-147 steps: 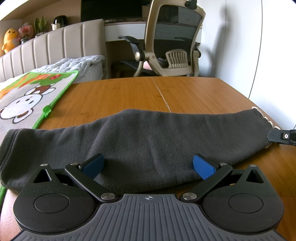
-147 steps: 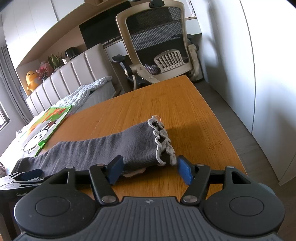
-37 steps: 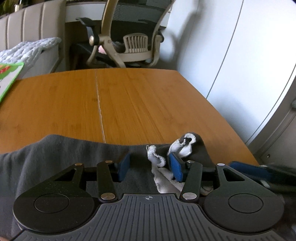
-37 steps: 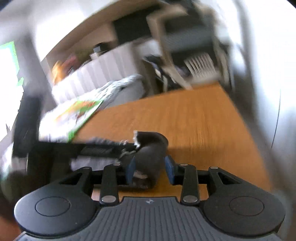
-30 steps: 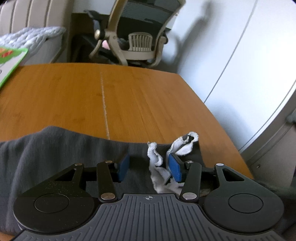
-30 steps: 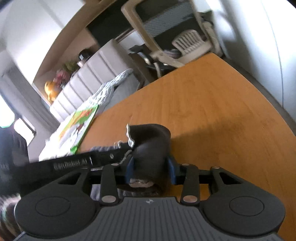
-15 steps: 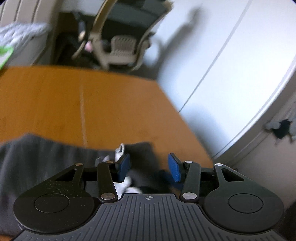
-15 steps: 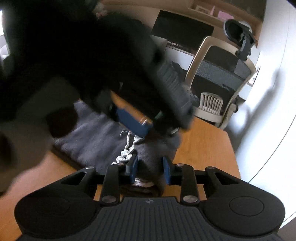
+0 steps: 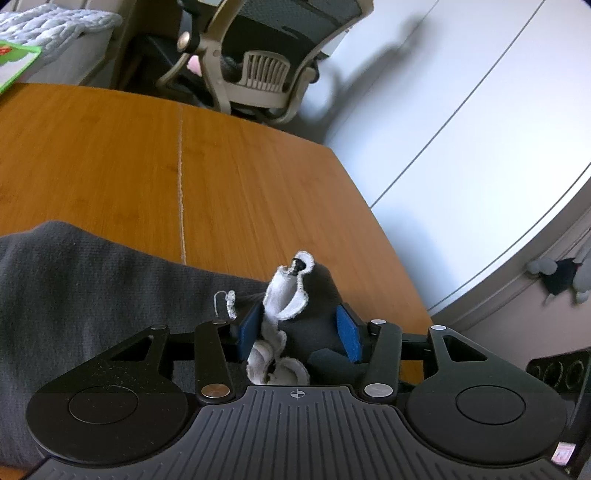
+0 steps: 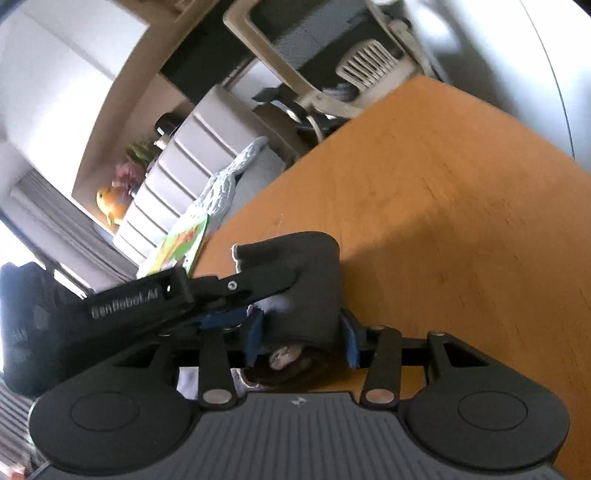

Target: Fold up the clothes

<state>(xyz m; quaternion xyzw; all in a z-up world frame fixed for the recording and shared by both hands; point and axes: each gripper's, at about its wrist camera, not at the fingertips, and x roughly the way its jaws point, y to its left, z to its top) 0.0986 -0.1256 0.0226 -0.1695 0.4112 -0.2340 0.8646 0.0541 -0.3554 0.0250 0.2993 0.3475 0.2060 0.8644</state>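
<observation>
We saw the left claw [image 9: 300, 328] with its jaws partly apart around the frilled pale cuff [image 9: 284, 299] of the grey garment [image 9: 92, 295]. We could not tell whether its pads were actually pinching the cloth or only standing beside it. The rest of the garment lay flat on the table [image 9: 258, 166], off to the left. To the right, the right claw [image 10: 301, 334] had the doubled-over end of the garment between its pads, which touched both sides of the roll, and its jaws were opening.

Our worry was the handover. If the right claw let go before the left had a firm hold, we judged the springy knit would unroll and the fold would be lost. The two claws were also crowded together, the left one's finger lying across the roll in the right wrist view. Either could therefore snag the frill or drag the cuff askew as it pulled away. The cuff sat near the table's right edge, so loose cloth could slide off.

The table was smooth, orange-brown wood with a pale seam. Beyond it, from the left, we saw a bed with a grey knitted blanket [image 9: 55, 22], an office chair [image 9: 258, 74] and white cupboard doors [image 9: 443, 129].
</observation>
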